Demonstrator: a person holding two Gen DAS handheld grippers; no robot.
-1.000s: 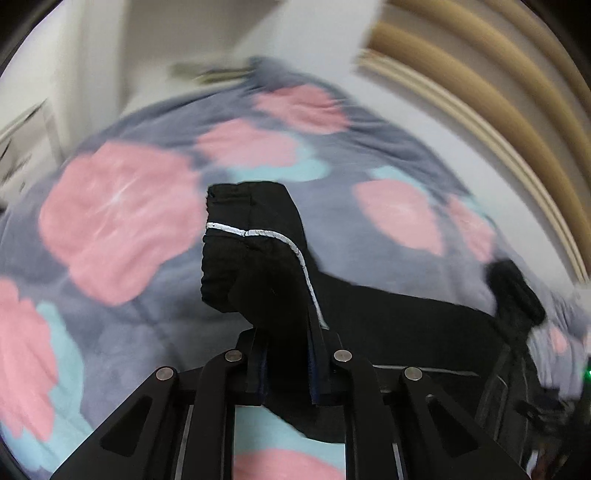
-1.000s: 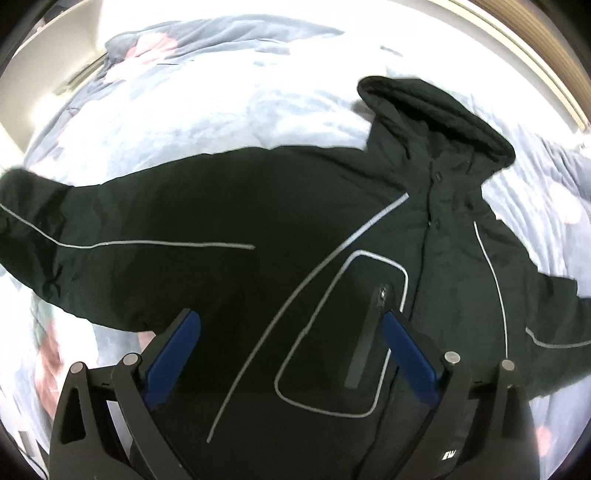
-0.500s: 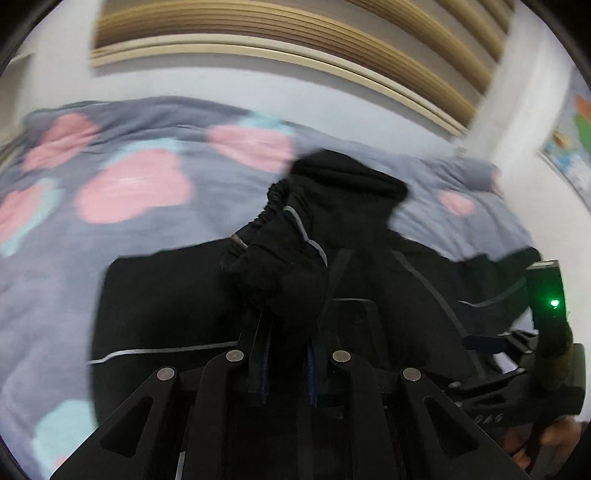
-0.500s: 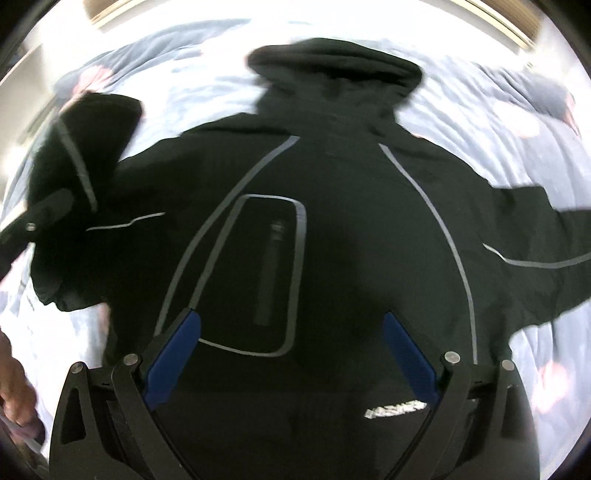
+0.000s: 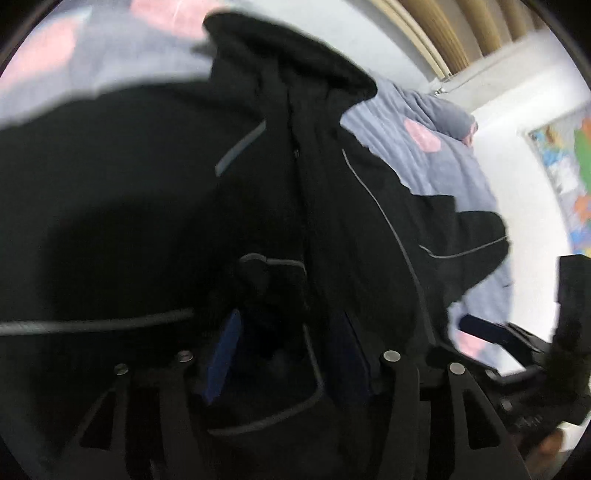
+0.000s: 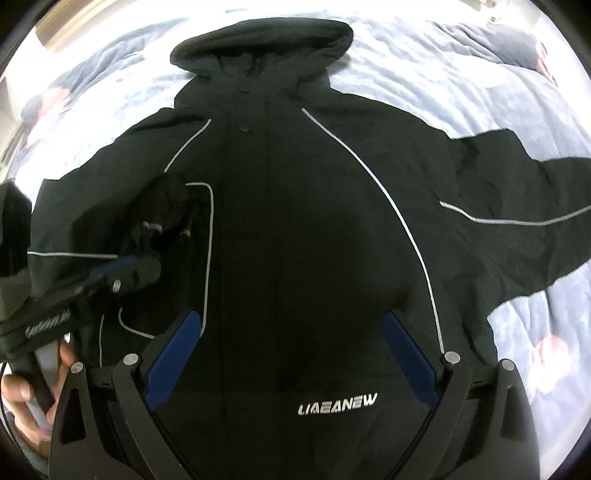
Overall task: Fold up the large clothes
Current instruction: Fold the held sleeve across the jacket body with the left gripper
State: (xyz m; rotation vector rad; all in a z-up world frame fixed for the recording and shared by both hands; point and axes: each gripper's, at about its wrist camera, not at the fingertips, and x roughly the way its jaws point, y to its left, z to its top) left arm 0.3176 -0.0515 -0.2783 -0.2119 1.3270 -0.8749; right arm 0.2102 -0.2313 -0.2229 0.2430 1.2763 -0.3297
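Note:
A black hooded jacket [image 6: 295,221] with thin grey piping lies front up on the bed, hood [image 6: 258,40] far from me. Its right sleeve [image 6: 517,206] is spread out sideways. Its left sleeve cuff [image 6: 162,206] is folded in over the chest. My left gripper [image 5: 288,332] has its blue pads apart with the cuff [image 5: 258,280] lying loose between them; it also shows in the right wrist view [image 6: 122,273]. My right gripper [image 6: 291,354] is open and empty above the jacket's lower front.
The bed is covered by a grey-blue blanket [image 6: 461,74] with pink blotches. A white wall with a coloured poster [image 5: 569,177] and a wooden slatted headboard [image 5: 461,29] lie beyond the bed. My hand [image 6: 22,387] holds the left gripper's handle.
My left gripper carried the sleeve cuff in over the jacket's chest and its jaws have opened. My right gripper shifted to face the jacket squarely and stayed open.

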